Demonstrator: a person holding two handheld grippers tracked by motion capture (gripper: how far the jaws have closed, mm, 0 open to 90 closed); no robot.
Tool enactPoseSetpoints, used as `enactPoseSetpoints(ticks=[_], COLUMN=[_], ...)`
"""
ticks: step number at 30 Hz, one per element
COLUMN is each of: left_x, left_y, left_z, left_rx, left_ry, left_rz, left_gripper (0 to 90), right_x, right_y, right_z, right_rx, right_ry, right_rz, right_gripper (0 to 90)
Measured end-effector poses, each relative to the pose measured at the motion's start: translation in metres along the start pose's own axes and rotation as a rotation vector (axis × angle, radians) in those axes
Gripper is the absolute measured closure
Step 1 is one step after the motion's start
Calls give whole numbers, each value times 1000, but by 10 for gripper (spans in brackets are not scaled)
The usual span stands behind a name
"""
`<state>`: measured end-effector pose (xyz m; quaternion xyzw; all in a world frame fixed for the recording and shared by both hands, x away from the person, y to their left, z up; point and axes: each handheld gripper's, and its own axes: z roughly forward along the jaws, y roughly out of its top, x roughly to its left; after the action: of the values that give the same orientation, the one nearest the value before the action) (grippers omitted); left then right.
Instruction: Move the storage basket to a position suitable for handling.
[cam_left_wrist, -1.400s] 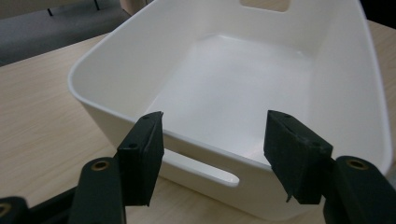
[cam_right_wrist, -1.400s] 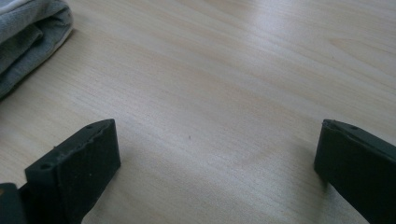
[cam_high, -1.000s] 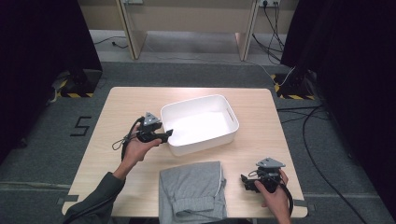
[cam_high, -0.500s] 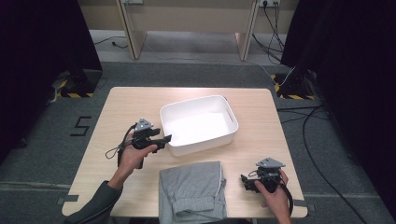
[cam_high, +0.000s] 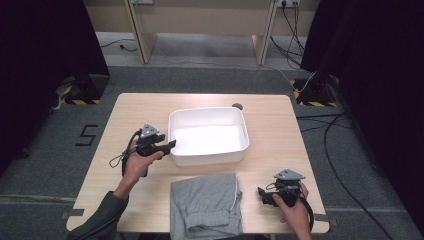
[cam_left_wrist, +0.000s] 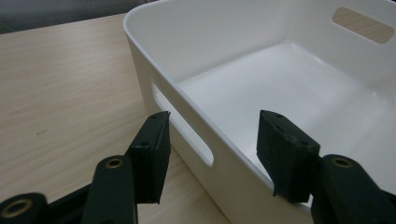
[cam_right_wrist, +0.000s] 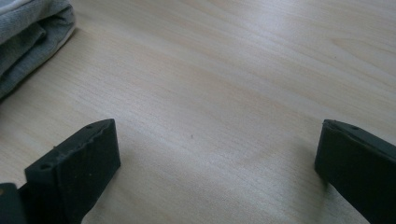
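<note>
The left gripper (cam_left_wrist: 212, 154), jaws just closing, straddles the white plastic tub's (cam_high: 208, 135) wall without pinching; a grip seems imminent. The right gripper (cam_right_wrist: 215, 168) gapes empty.

Glossy white plastic tub (cam_high: 208, 137), matt wood-grain table (cam_high: 280, 130), soft grey cloth (cam_high: 206, 202), seemingly fleece.

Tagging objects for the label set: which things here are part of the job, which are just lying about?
In the job:
white bin, its side wall between the jaws of the left gripper, which have just been closing
folded grey garment, near the right gripper, jaws open

Lying about:
floor cables
table, as support
</note>
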<state>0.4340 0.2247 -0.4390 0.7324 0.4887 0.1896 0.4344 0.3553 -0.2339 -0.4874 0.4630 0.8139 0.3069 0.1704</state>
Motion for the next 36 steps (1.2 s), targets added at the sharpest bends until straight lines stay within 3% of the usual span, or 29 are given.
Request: enactPoseSetpoints(ticks=[3,6,9,11,12,14,16,19,22,25,29,33,36], left_x=[-2,-7,-14,-15,-15,-15,-16,-20,-21,-26,-31,-34,-33], left_y=[0,-4,-6,-6,-6,-6,-7,-8,-9,-12,-15,-18,-18], left_z=[0,1,3,2,1,0,-1,-3,-5,-6,-11,-17,-17], left_rx=[2,0,16,9,8,11,11,13,19,25,23,14,11], left_ry=[8,-22,8,15,16,17,23,36,3,0,16,14,14], left_rz=[17,15,81,110,121,133,137,168,120,107,118,132,142], left_gripper=[450,449,444,446,448,464,488,517,482,449,437,431,443], right_x=[0,0,1,-1,-2,-5,-6,0,14,21,32,35,34], right_y=[0,0,0,1,2,8,17,30,49,61,87,101,107], right_z=[0,0,-1,-4,-8,-17,-29,-39,-46,-47,-40,-21,-7], right_rx=[0,0,1,-22,-26,-68,-127,-177,-249,-287,-335,-333,-319], right_ry=[0,0,0,-13,-22,-24,8,25,55,72,78,63,16], right_rz=[0,0,8,10,37,76,108,93,58,41,39,57,45], right_gripper=[8,10,37,218,254,145,192,164,157,158,177,211,269])
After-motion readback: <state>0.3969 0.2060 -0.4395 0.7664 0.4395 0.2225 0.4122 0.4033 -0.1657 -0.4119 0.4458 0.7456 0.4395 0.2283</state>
